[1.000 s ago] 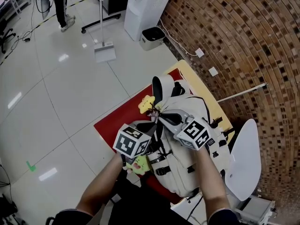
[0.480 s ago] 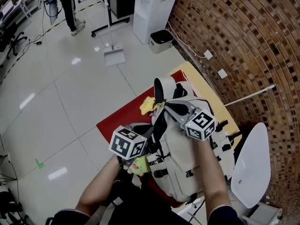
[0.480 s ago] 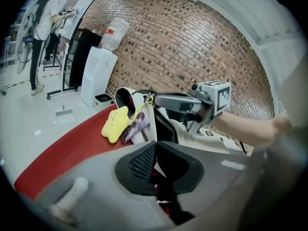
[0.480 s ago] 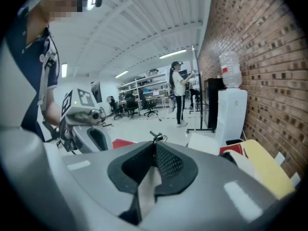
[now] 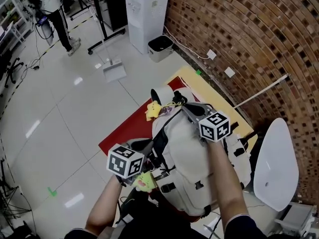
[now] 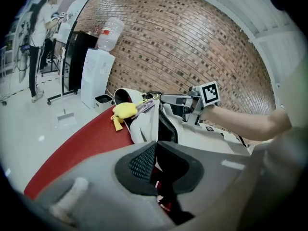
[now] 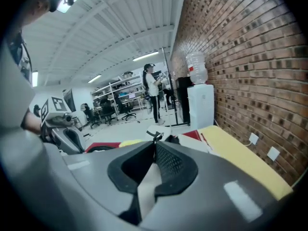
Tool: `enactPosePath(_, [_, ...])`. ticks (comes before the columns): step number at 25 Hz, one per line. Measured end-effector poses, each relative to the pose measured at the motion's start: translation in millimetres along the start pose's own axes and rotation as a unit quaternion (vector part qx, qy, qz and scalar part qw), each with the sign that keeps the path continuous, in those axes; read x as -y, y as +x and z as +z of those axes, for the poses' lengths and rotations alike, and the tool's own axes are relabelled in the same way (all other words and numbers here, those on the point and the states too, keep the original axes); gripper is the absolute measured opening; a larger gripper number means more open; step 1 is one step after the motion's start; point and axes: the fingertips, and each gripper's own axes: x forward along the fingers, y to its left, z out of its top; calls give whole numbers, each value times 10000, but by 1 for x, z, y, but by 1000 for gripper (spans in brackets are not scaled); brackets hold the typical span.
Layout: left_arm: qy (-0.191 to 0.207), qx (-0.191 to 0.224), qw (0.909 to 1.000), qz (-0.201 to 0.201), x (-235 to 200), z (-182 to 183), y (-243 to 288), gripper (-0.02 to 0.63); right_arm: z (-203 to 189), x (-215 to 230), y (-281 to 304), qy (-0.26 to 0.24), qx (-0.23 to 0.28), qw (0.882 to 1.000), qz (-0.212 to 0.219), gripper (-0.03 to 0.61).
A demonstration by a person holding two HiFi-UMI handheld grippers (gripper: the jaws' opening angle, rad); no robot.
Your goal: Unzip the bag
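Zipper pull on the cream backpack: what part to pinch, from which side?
Pinch the metal loop of the zipper pull, coming over the backpack from the person's side, as the right gripper does now. The loop stands clear of the fabric at the bag's far top end, so jaw tips closing across its faces should catch it without bunching cloth.

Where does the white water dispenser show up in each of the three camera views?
Head view: the water dispenser stands at top centre, by the brick wall.
Left gripper view: the water dispenser is at upper left, a bottle on top.
Right gripper view: the water dispenser is right of centre, against the wall.
Shared landmark: the brick wall, beside it in every view.
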Motion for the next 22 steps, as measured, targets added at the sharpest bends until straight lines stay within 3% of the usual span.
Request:
enactPosePath(7, [159,-192,9996,93,-2,-6,-6,9,-2,60,-44,343,68,9951,-924,23])
enactPosePath(16, [557,-414,9976,-4,4,-4,-4,9,-25,122,-97,853,-76,9785,-1874,23])
enactPosePath(20, [846,18,9963,-123,7,21,-15,32,-20,118,-106,918,20,9751,-2019,23])
enactPosePath(21, [933,199,9954,-119,7,33,-19,81,-17,113,-106,877,47,9752,-2029,23])
enactPosePath(22, [1087,329,9934,-130,10,46,-20,89,-15,109,-106,841,73,9752,-2046,23])
